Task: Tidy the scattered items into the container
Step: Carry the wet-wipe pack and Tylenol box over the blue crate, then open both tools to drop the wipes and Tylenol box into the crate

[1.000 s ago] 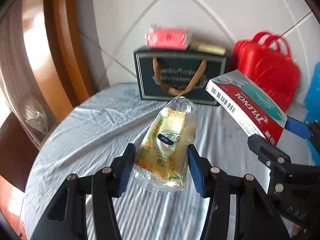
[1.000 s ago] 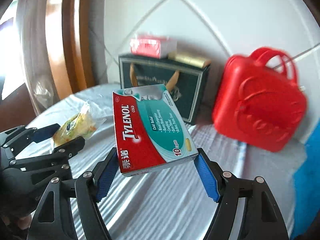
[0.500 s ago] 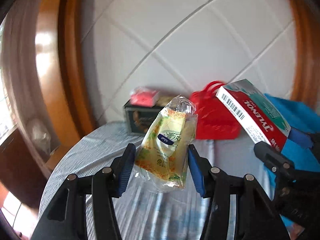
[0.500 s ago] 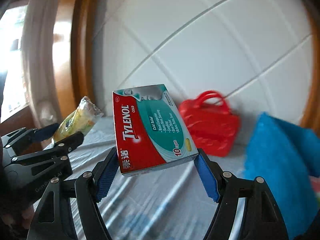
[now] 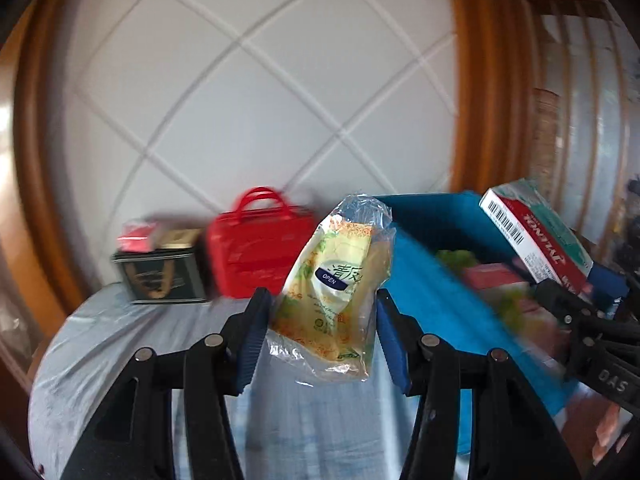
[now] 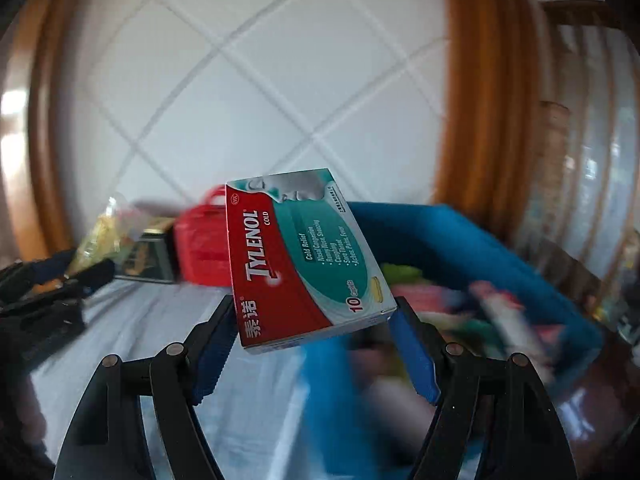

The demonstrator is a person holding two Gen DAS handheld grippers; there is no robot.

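My left gripper (image 5: pixel 320 344) is shut on a clear yellow-green snack packet (image 5: pixel 336 292) and holds it above the table. My right gripper (image 6: pixel 312 344) is shut on a red and teal Tylenol box (image 6: pixel 300 260), also in the air. The blue container (image 5: pixel 448 292) stands at the right with several blurred items inside. It shows in the right wrist view (image 6: pixel 460 248) just behind and right of the box. The right gripper with the box shows at the right edge of the left wrist view (image 5: pixel 536 236), over the container.
A red handbag (image 5: pixel 256 252) and a dark gift bag (image 5: pixel 160 276) with small boxes on top stand at the back of the cloth-covered round table (image 5: pixel 120 360), against the tiled wall. A wooden frame (image 5: pixel 472 80) rises behind the container.
Both grippers have swung right with their loads. The blue container has come into view in front of them, and the red handbag and gift bag have slid to the left.
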